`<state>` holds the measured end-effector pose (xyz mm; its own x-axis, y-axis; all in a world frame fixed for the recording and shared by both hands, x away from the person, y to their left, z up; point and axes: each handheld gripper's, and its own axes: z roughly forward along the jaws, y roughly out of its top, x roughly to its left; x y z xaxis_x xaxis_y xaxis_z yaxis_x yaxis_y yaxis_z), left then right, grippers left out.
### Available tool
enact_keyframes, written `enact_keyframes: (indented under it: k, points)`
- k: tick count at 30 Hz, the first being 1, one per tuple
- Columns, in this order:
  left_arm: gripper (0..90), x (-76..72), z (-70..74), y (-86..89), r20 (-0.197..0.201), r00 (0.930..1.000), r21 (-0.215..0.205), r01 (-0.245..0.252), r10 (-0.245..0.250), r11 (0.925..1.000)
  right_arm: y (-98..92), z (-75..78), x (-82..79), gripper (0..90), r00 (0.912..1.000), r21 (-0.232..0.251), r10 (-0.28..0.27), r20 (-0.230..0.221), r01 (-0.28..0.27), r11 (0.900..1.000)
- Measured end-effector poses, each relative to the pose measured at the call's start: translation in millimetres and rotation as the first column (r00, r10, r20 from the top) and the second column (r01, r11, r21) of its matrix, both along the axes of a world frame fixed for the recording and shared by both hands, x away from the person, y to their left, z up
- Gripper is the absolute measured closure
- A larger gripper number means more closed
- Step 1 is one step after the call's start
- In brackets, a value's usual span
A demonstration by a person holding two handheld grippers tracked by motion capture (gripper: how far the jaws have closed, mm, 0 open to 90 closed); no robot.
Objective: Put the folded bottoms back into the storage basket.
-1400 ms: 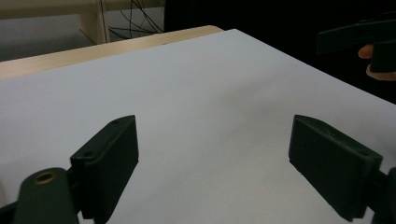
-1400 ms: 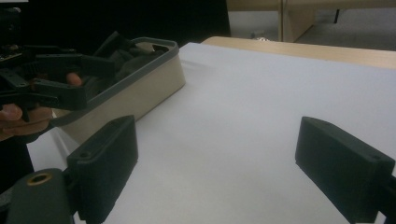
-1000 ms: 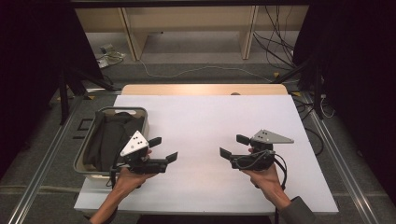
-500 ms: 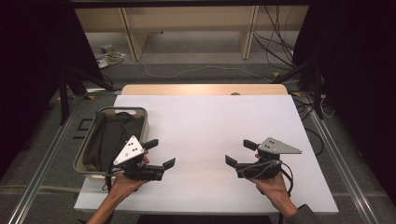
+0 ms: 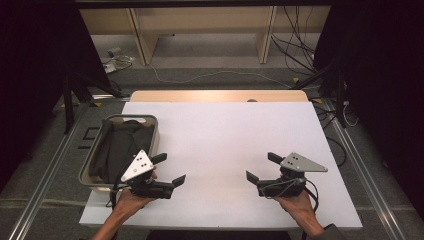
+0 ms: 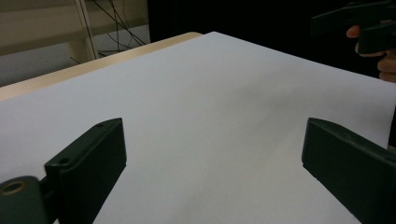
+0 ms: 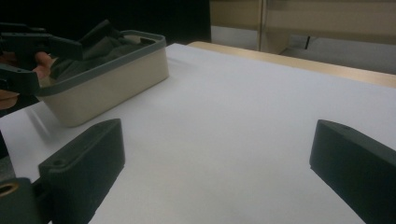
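On your surface (image 5: pixel 225 145): one white sheet (image 5: pixel 220 165) covering it. One bin (image 5: pixel 150 131), grey-rimmed, at the left edge. One heap of dark cloth (image 5: pixel 117 150) inside it; separate pieces cannot be counted. You hold two hand-held grippers: left hand-held gripper (image 5: pixel 172 170), right hand-held gripper (image 5: pixel 261 167), two jaws each, spread with nothing between.

Lab or recording studio set-up, not a home; black curtains (image 5: pixel 30 75) close both sides; white-covered table (image 5: pixel 225 145) on a bare grey floor (image 5: pixel 200 65); loose cables (image 5: pixel 300 35) trail at the back; metal rails (image 5: pixel 45 185) run along the floor; plain wooden bench legs (image 5: pixel 140 40) behind.
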<state>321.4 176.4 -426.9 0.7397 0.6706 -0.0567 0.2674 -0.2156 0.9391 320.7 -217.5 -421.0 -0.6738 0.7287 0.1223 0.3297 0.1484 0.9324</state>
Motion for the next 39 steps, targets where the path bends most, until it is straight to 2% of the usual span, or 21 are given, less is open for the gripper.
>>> enact_keyframes:
  k: [4, 11, 15, 19, 26, 29, 34, 39]
  points:
    - [6.2, -2.4, -0.2, 2.3, -0.003, 1.0, -0.007, -0.005, 0.005, 1.0, -2.4, -1.5, -2.0, 3.1, 1.0, -0.004, -0.006, 0.0, 0.006, 1.0]
    - [5.0, -5.5, -4.2, 3.4, -0.007, 1.0, 0.008, -0.001, 0.001, 1.0, -9.1, -5.4, -6.7, 1.9, 0.9997, -0.003, -0.023, -0.01, 0.023, 1.0]
    - [4.0, -7.3, -6.2, 5.9, -0.024, 0.9997, -0.005, -0.004, 0.004, 1.0, -14.2, -6.3, -10.5, 1.3, 0.9995, 0.001, -0.032, -0.008, 0.032, 0.999]
    - [3.7, -8.9, -7.9, 7.1, -0.039, 0.9993, 0.006, -0.002, 0.003, 1.0, -17.6, -9.7, -12.8, 0.4, 0.9987, 0.004, -0.045, -0.024, 0.045, 0.999]
    - [2.4, -14.6, -7.5, 7.6, -0.029, 0.9995, 0.017, -0.009, 0.01, 0.9998, -21.3, -10.5, -18.6, 0.4, 0.9981, -0.001, -0.056, -0.024, 0.056, 0.998]
    - [2.0, -16.5, -10.8, 9.2, -0.051, 0.9986, 0.006, -0.017, 0.017, 0.9998, -23.8, -10.8, -21.0, 0.3, 0.9979, 0.002, -0.06, -0.026, 0.06, 0.998]
    - [0.1, -18.0, -17.6, 10.8, -0.056, 0.9981, 0.046, -0.024, 0.027, 0.9986, -27.8, -10.7, -23.7, 0.3, 0.9974, 0.002, -0.069, -0.022, 0.069, 0.998]
    - [0.0, -17.7, -13.0, 15.9, -0.034, 0.998, 0.006, -0.053, 0.053, 0.9986, -28.2, -10.3, -23.9, 0.3, 0.9974, 0.004, -0.069, -0.02, 0.069, 0.998]
